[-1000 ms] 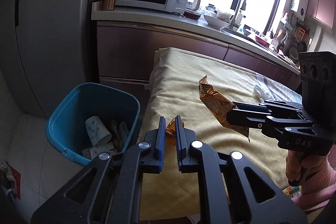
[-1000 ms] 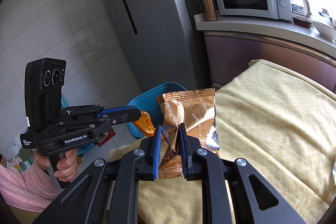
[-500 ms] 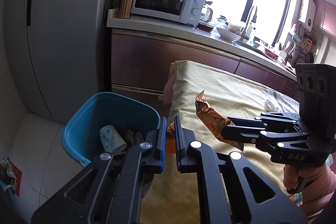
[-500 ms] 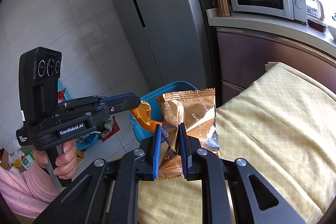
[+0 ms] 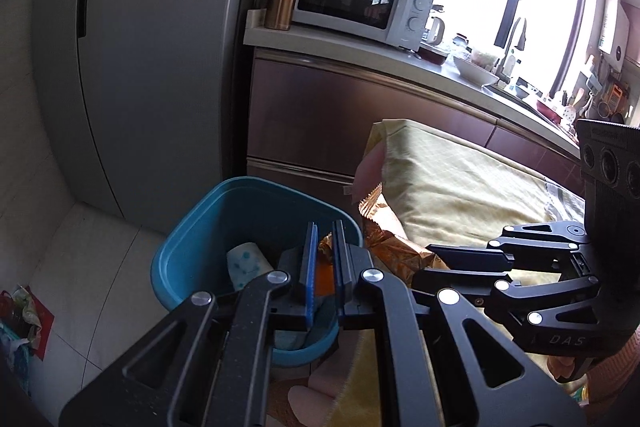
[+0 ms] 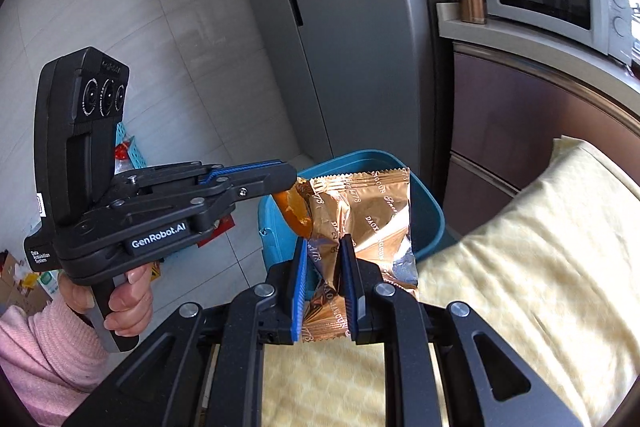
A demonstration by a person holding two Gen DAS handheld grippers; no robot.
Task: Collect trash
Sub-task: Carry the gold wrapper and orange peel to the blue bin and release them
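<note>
On left gripper [image 6: 286, 179] "GenRobot.AI", on right gripper [image 5: 432, 259] "DAS"

1. Copper foil snack wrapper [image 6: 360, 223]: crinkled, printed lettering, upright, pinched at its lower edge.
2. Small orange wrapper [image 5: 325, 259]: crumpled, pinched too, over the bin's mouth.
3. Blue trash bin [image 5: 188, 247]: open, beyond both fingertips, holding a dotted paper cup [image 5: 246, 263].

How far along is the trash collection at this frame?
Done: a dotted paper cup and other scraps already lie in the blue bin. In hand: the left gripper pinches an orange wrapper over the bin; the right gripper clamps a copper foil packet beside it. Left: releasing both.
</note>
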